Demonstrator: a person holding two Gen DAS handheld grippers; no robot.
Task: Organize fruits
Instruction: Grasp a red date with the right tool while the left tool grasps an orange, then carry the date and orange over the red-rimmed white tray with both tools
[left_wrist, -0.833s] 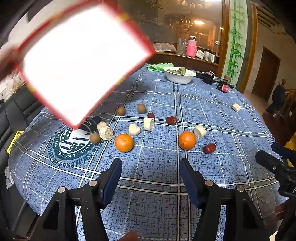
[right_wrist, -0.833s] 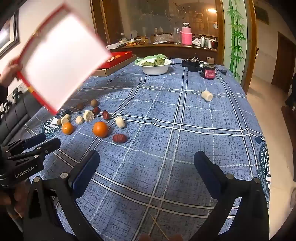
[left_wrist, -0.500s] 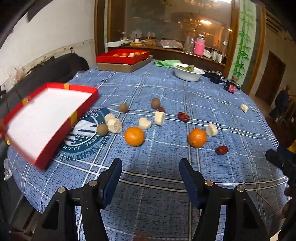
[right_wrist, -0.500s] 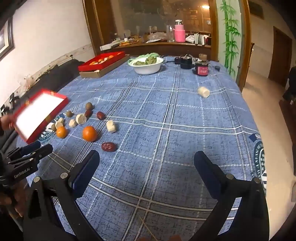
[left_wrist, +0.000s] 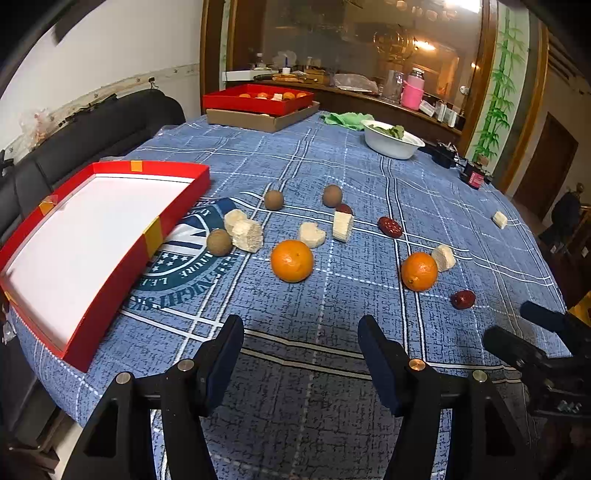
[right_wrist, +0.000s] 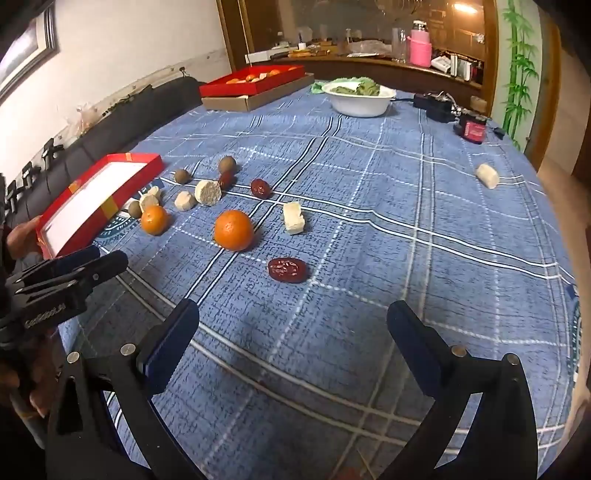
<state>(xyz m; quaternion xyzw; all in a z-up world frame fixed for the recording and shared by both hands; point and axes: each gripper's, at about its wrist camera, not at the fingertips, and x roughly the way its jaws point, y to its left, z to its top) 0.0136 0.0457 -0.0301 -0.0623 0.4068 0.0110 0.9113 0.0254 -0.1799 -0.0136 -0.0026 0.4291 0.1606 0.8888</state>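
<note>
Now the red box (left_wrist: 85, 236) sits flat on the table at 9 o'clock from the fruit. A moment ago it was up in the air, tipped and blurry, so it has just been set down. A hand (right_wrist: 22, 236) touches its near corner. That means we have a place to put things, and we think the sorting can start.

Nothing is in the box yet. Both oranges (left_wrist: 291, 260), the brown balls (left_wrist: 219, 242), the red dates (left_wrist: 390, 226) and the pale chunks (left_wrist: 247, 235) lie loose on the blue cloth (left_wrist: 314, 369).

Our left gripper (left_wrist: 301, 349) is wide open and holds nothing. Our right gripper (right_wrist: 291, 336) is open even wider, empty too. The near orange sits at 12 o'clock from our left gripper.
</note>
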